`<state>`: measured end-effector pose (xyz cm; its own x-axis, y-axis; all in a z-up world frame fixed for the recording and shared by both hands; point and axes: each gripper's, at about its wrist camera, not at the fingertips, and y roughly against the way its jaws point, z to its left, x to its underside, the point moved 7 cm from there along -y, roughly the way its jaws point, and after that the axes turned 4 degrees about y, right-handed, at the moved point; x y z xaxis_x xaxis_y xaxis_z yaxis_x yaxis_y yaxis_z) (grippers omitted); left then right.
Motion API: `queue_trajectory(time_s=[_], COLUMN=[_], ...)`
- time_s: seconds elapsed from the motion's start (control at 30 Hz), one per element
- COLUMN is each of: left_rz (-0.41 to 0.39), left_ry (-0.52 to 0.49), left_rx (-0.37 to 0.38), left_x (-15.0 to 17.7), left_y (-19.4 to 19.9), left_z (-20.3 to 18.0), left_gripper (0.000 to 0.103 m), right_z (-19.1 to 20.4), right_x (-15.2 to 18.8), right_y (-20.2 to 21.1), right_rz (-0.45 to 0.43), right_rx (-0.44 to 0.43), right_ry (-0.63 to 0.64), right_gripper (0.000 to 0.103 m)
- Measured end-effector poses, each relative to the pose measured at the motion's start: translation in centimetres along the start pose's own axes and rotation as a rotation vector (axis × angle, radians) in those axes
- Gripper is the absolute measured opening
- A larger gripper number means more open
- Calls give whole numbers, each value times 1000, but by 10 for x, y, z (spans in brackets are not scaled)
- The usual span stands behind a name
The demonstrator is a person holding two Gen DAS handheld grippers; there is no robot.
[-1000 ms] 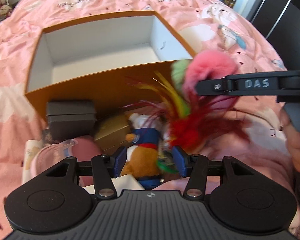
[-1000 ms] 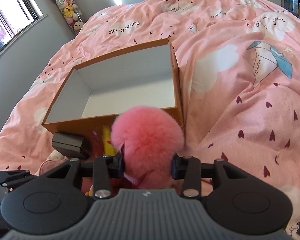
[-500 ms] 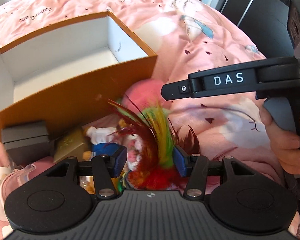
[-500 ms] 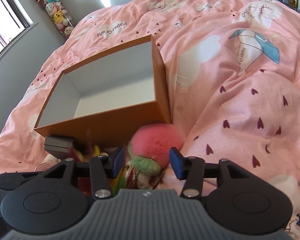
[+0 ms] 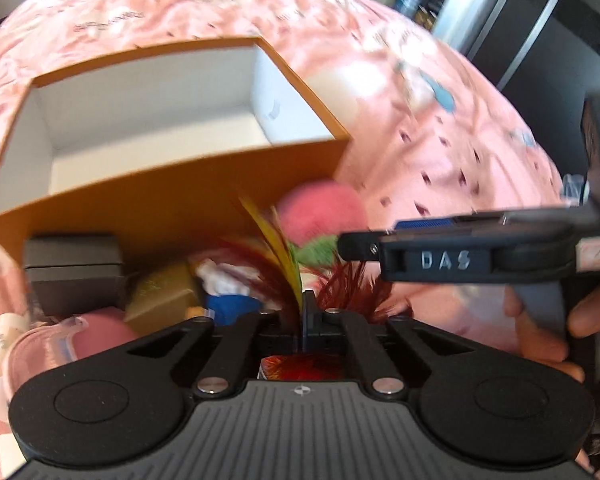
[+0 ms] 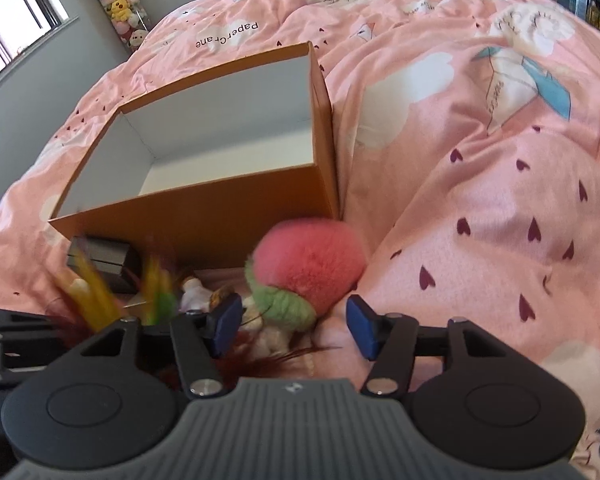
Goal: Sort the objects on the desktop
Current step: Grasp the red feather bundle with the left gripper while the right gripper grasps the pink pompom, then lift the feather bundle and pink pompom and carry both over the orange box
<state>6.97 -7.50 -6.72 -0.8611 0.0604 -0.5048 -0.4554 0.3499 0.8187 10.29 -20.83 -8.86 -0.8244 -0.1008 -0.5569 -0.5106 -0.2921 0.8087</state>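
An open orange box [image 5: 148, 200] with a white inside lies on the pink bedspread; it also shows in the right wrist view [image 6: 228, 196]. My left gripper [image 5: 302, 312] is shut on a feather toy [image 5: 276, 248] with red, yellow and green feathers. A pink and green pompom [image 6: 308, 264] lies by the box's near right corner, and shows in the left wrist view [image 5: 320, 212]. My right gripper [image 6: 294, 326] is open just behind the pompom, holding nothing.
In front of the box lie a dark grey case [image 5: 74, 268], a gold box [image 5: 164, 296], a small plush figure [image 5: 228, 288] and a clear pink container [image 5: 56, 344]. A stack of plush toys [image 6: 120, 4] stands by the far wall.
My right gripper opened and let go of the pink pompom, which dropped to the bed by the box. My left gripper closed on the feathers.
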Motion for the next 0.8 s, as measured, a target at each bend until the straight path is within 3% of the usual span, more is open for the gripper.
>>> queue_trajectory(time_s=[0.23, 0.6, 0.8], left_rz=[-102, -197, -199], left_ry=[151, 234, 247], left_rx=[-39, -116, -126], left_x=[-21, -45, -39], left_y=[31, 54, 56], left_z=[38, 76, 82], left_gripper=[1, 0, 0], right_z=[3, 6, 8], right_x=[-12, -15, -11], right_y=[-20, -71, -81], right_rz=[-24, 57, 67], right_rx=[36, 65, 67], right_ry=[69, 161, 187], right_gripper=[70, 70, 51])
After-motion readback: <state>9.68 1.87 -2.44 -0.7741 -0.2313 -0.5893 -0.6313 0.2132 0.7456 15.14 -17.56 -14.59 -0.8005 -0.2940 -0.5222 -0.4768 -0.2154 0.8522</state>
